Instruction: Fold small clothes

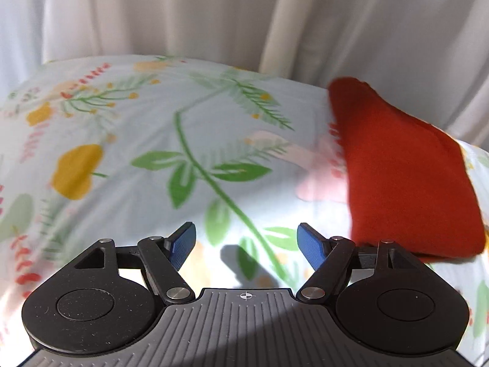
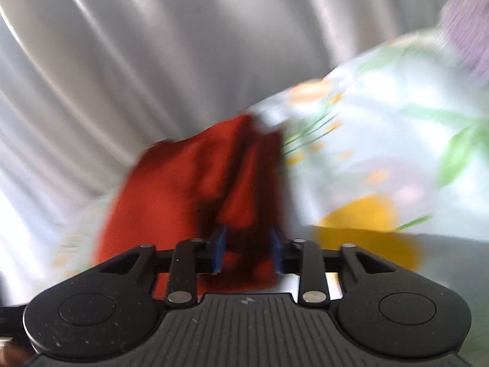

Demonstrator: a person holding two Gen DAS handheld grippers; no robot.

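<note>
A red folded garment lies on the floral sheet at the right of the left wrist view. My left gripper is open and empty, just left of the garment's near edge. In the blurred right wrist view the red garment fills the middle. My right gripper has its blue pads partly closed around a fold of the red cloth, which sits between them.
Pale grey curtains hang behind the bed's far edge. A purple cloth shows blurred at the top right of the right wrist view. The floral sheet stretches to the left of the garment.
</note>
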